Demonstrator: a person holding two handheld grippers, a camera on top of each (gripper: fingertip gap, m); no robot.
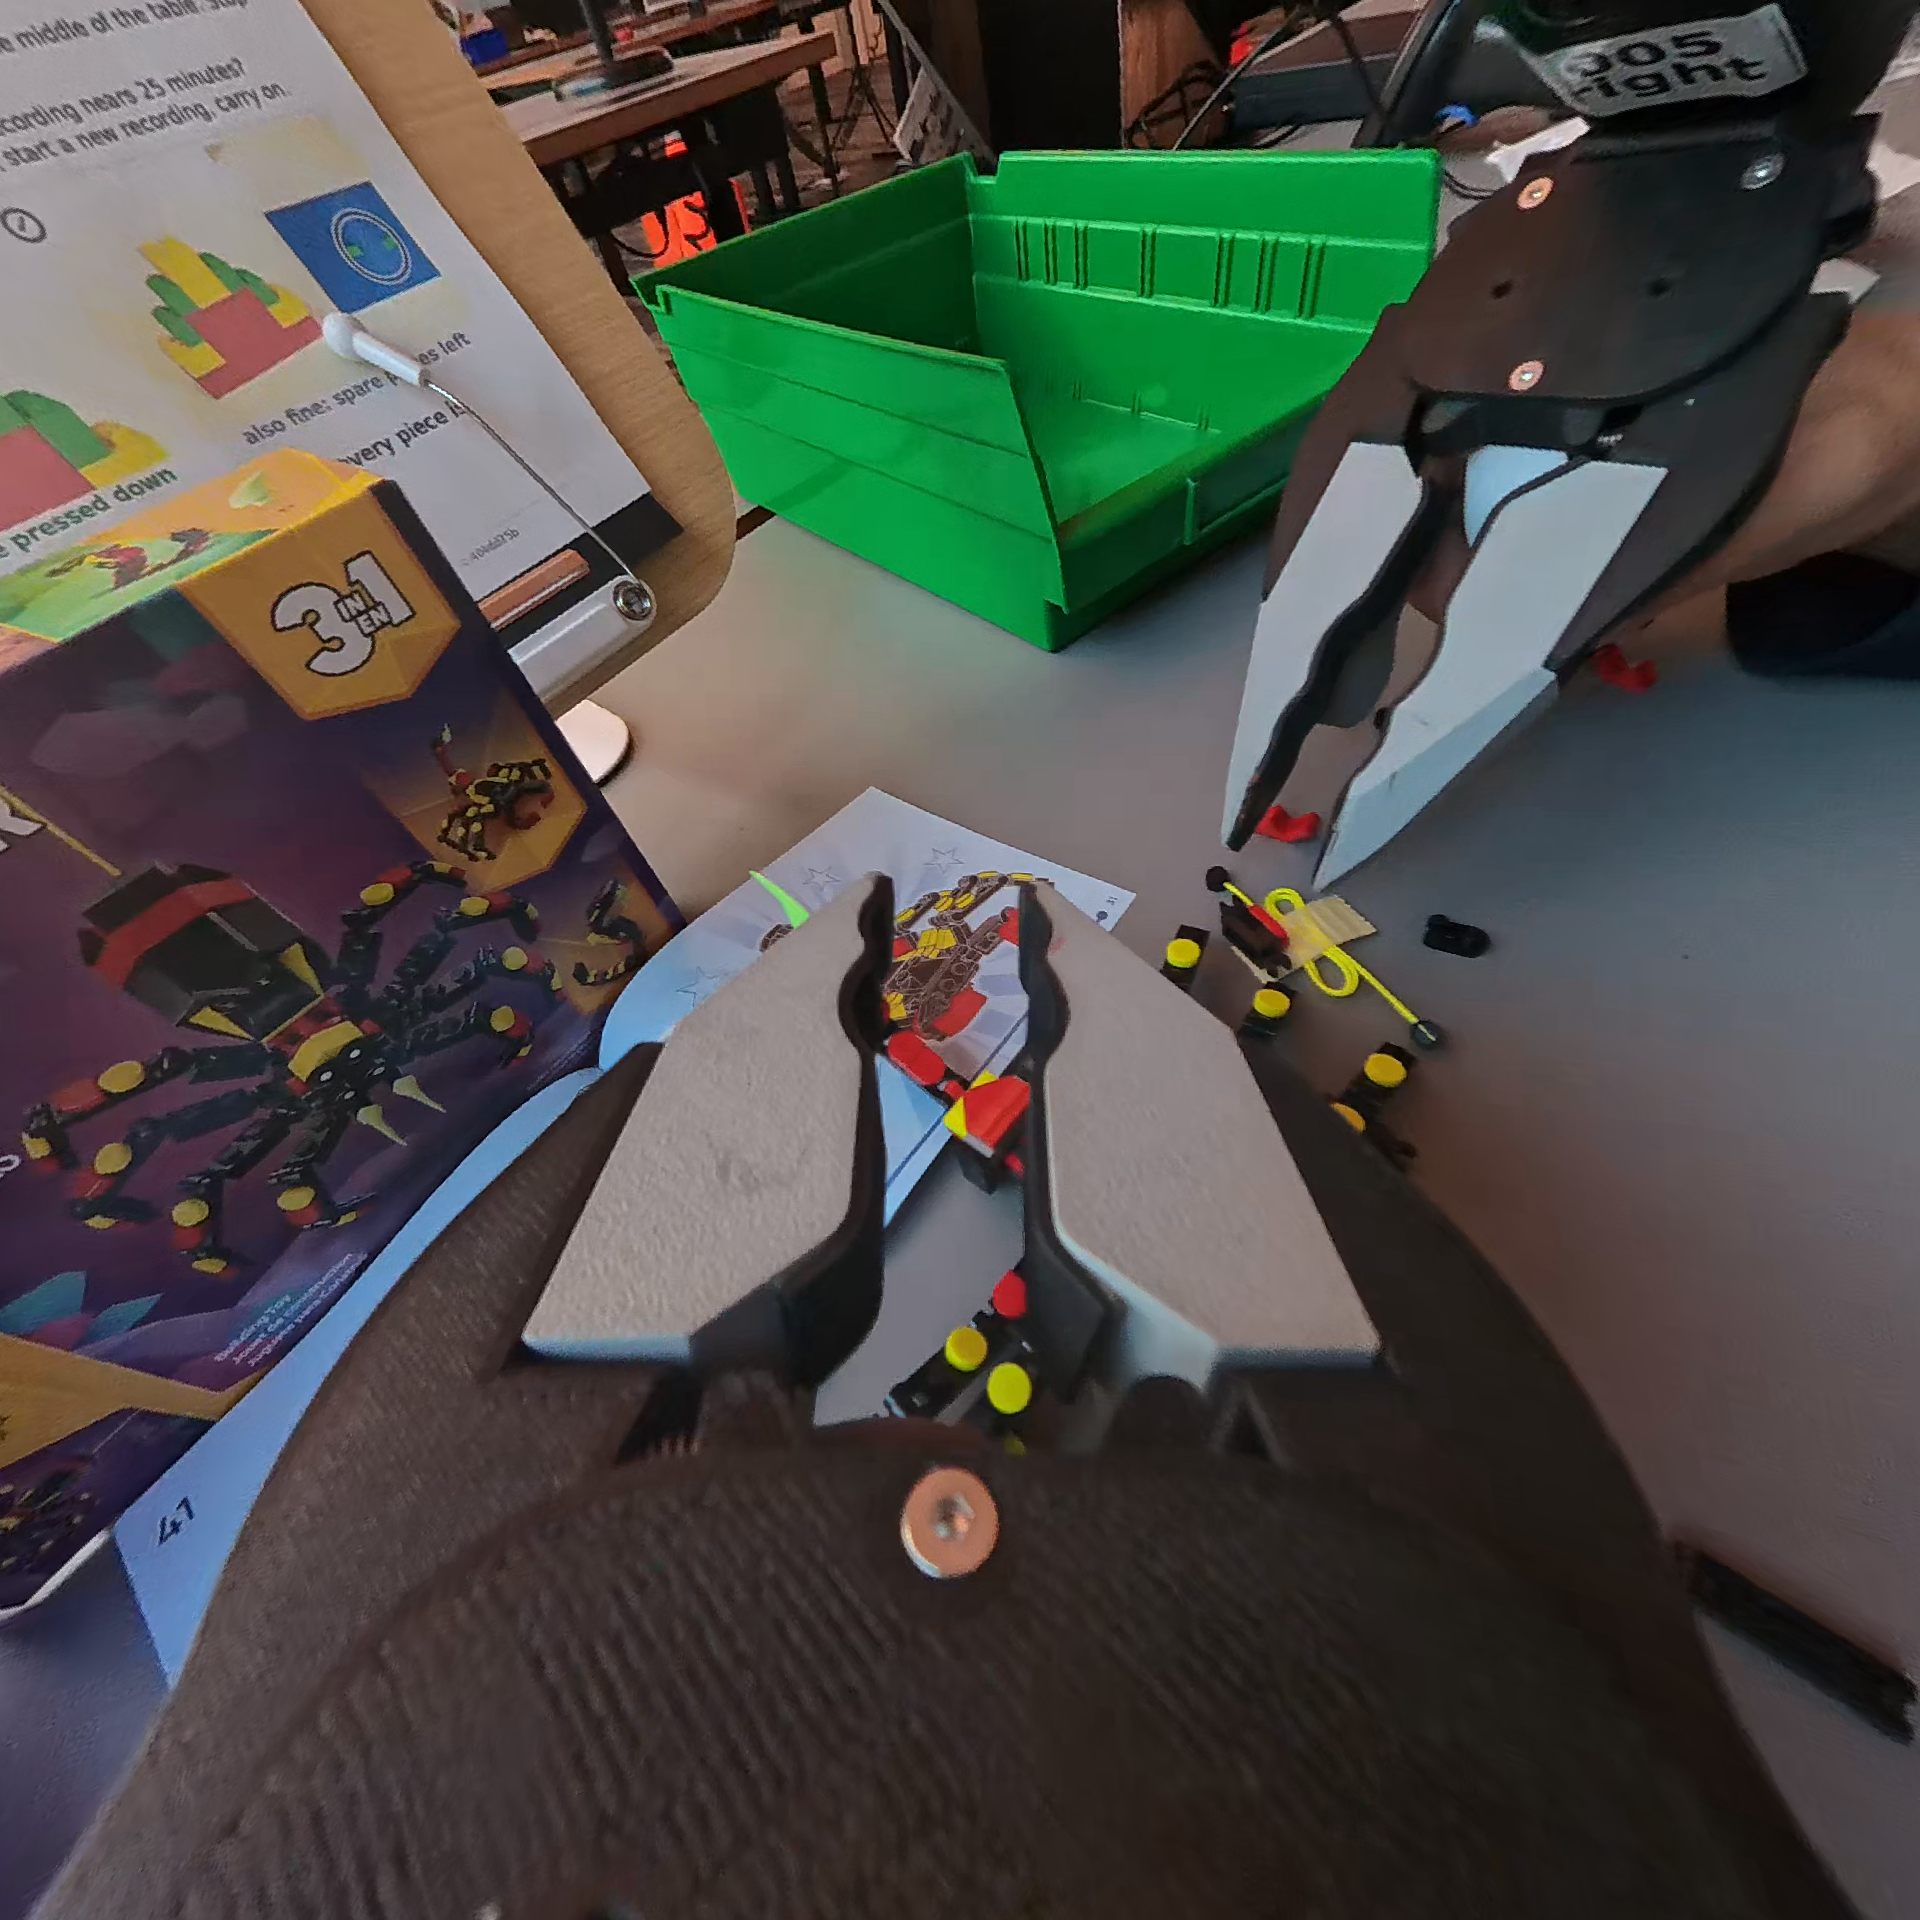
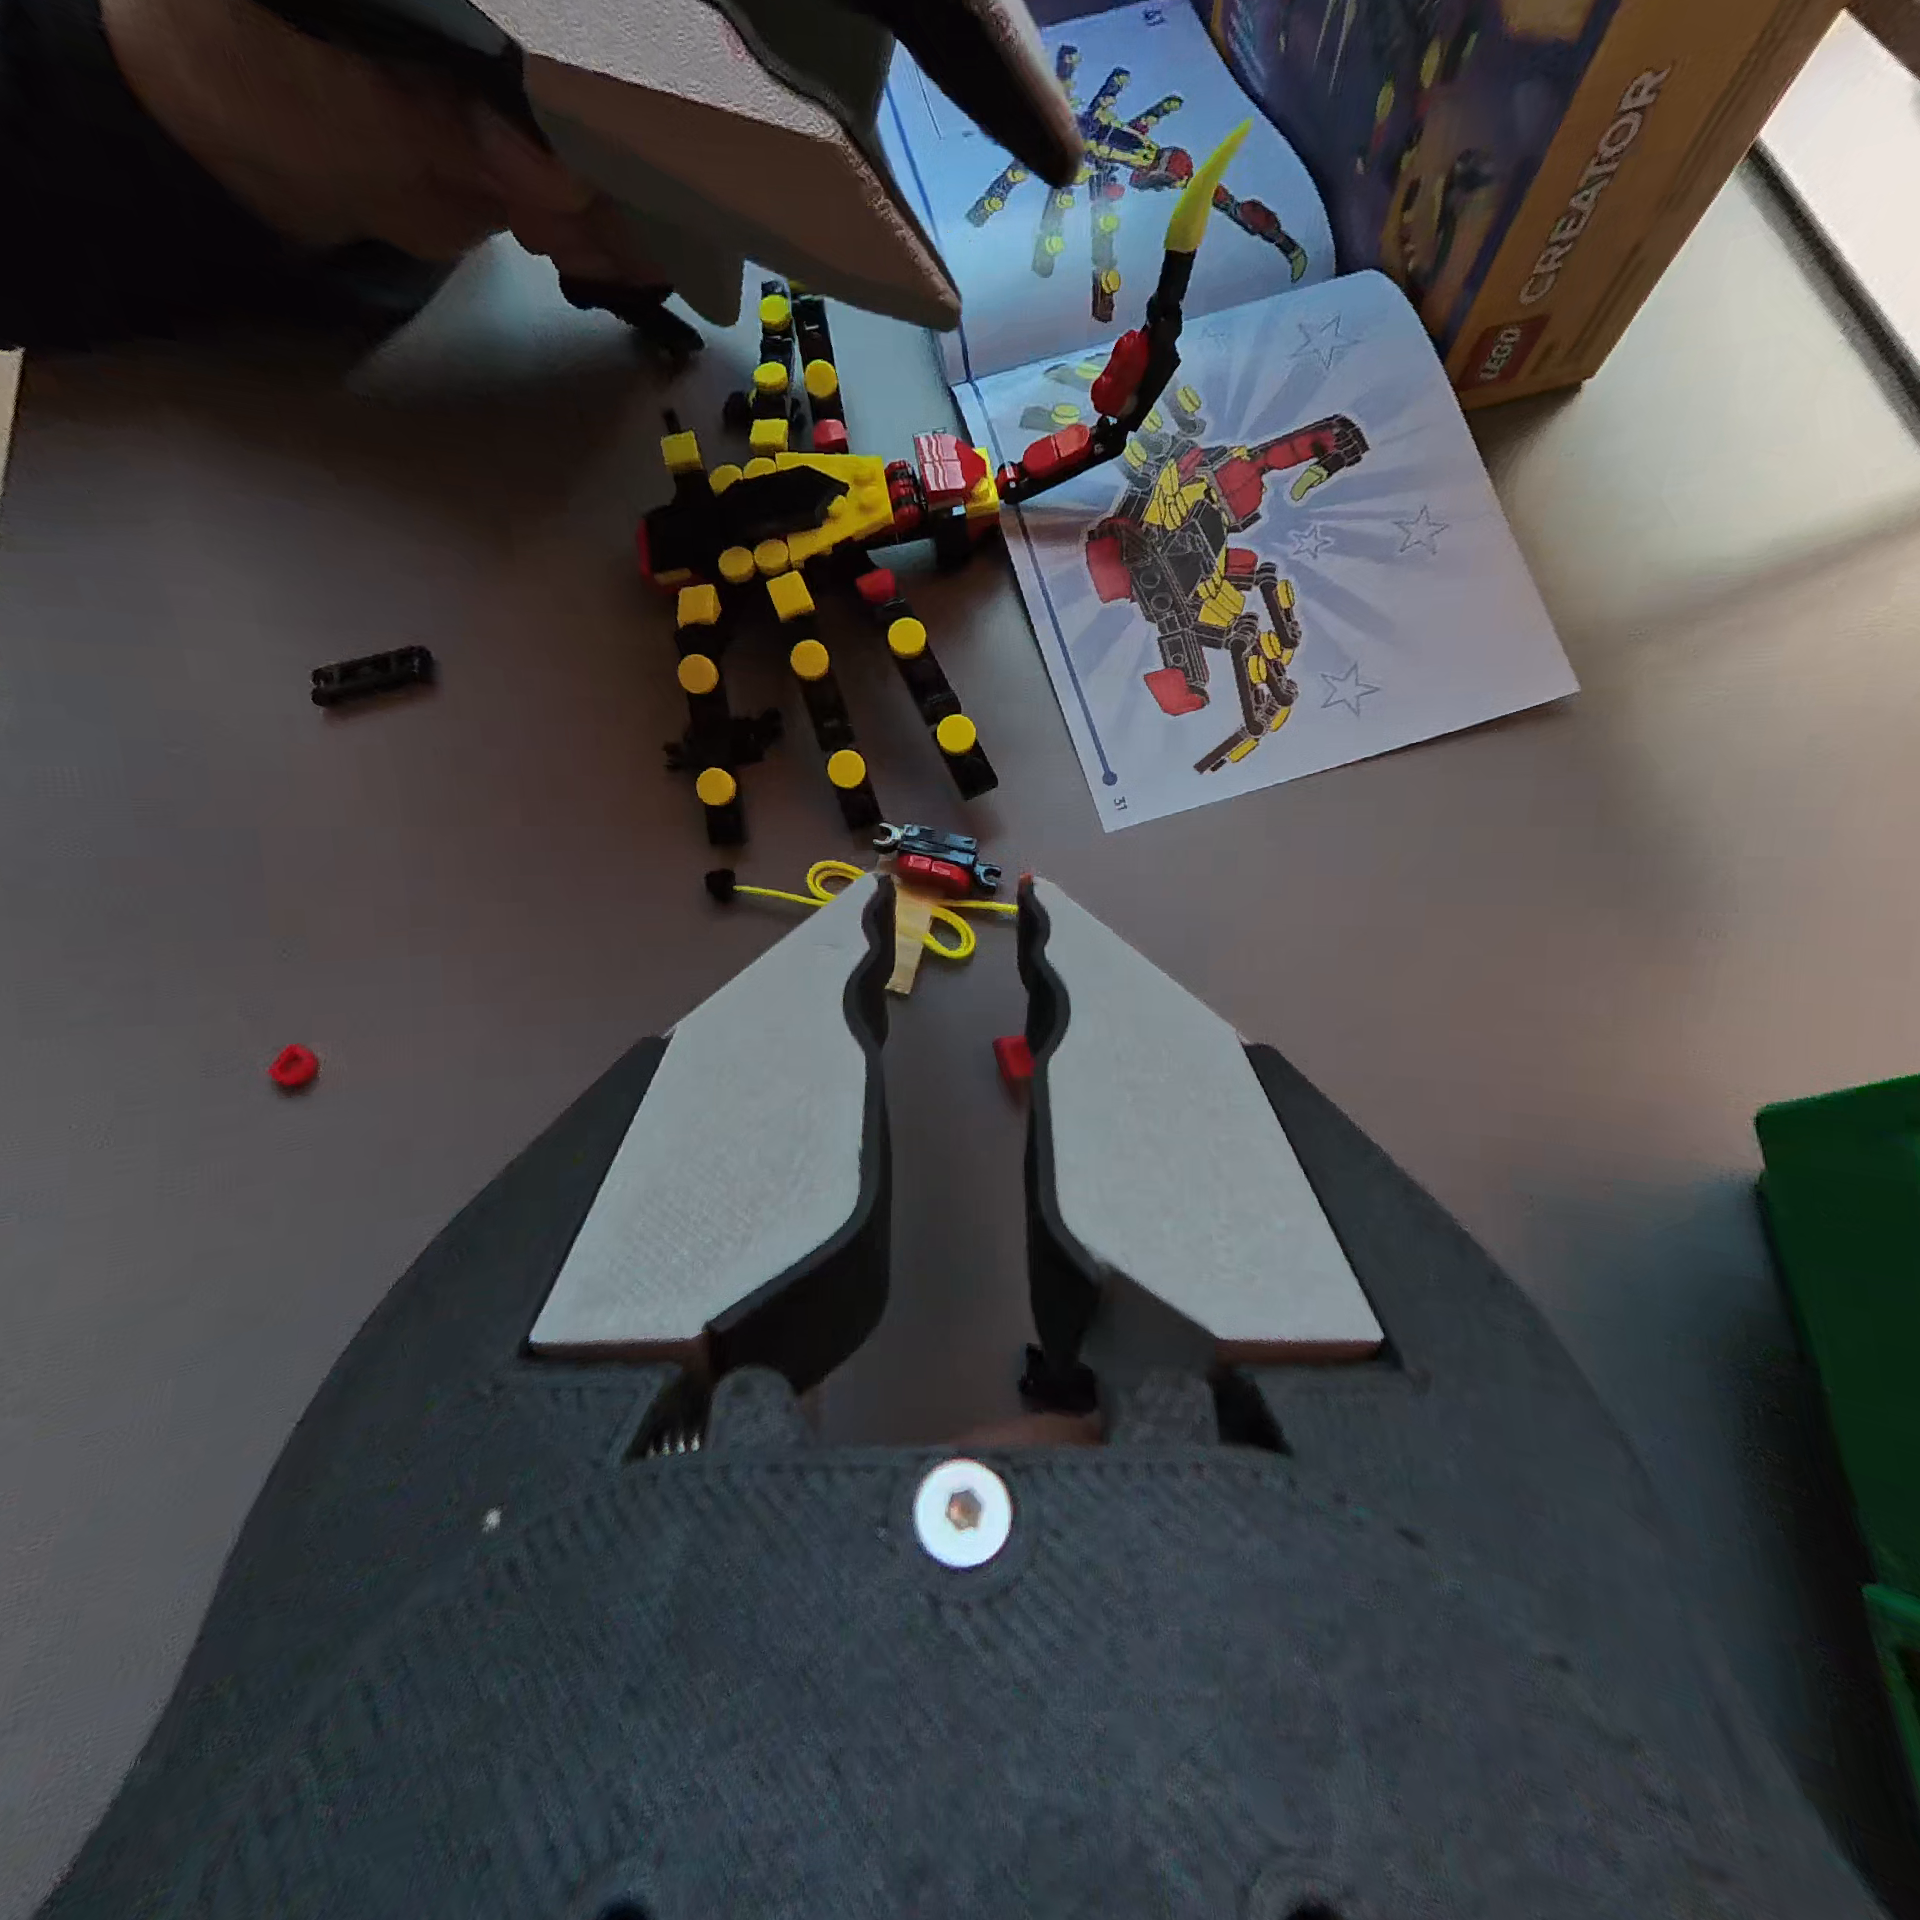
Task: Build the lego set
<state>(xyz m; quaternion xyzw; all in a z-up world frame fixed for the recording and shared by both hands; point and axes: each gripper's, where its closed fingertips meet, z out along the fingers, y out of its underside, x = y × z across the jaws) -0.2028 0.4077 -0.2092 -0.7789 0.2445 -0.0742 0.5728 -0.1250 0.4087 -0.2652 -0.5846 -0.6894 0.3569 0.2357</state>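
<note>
A black, yellow and red scorpion model (image 2: 790, 520) lies on the grey table, its curved tail (image 2: 1143, 353) resting over the open instruction booklet (image 2: 1351, 623). My left gripper (image 1: 948, 888) is open and hovers over the model's body (image 1: 987, 1112), which shows between its fingers; it also shows at the top of the right wrist view (image 2: 1003, 244). My right gripper (image 2: 951, 883) is open and low over the table. A small red piece (image 2: 1010, 1058) lies against its right finger's inner side. In the left wrist view that piece (image 1: 1288, 824) sits between the right gripper's tips (image 1: 1280, 854).
Just past the right gripper's tips lie a small red-and-black sub-assembly (image 2: 935, 857) and a yellow string (image 2: 790, 894). A loose black piece (image 2: 372, 673) and a red piece (image 2: 293, 1065) lie to the left. The set's box (image 1: 312, 935), a green bin (image 1: 1039, 364) and an instruction board (image 1: 208, 260) stand behind. About 10 cm separates my left fingertips from my right. The red piece (image 2: 293, 1065) is about 15 cm from my right fingertips and 20 cm from my left.
</note>
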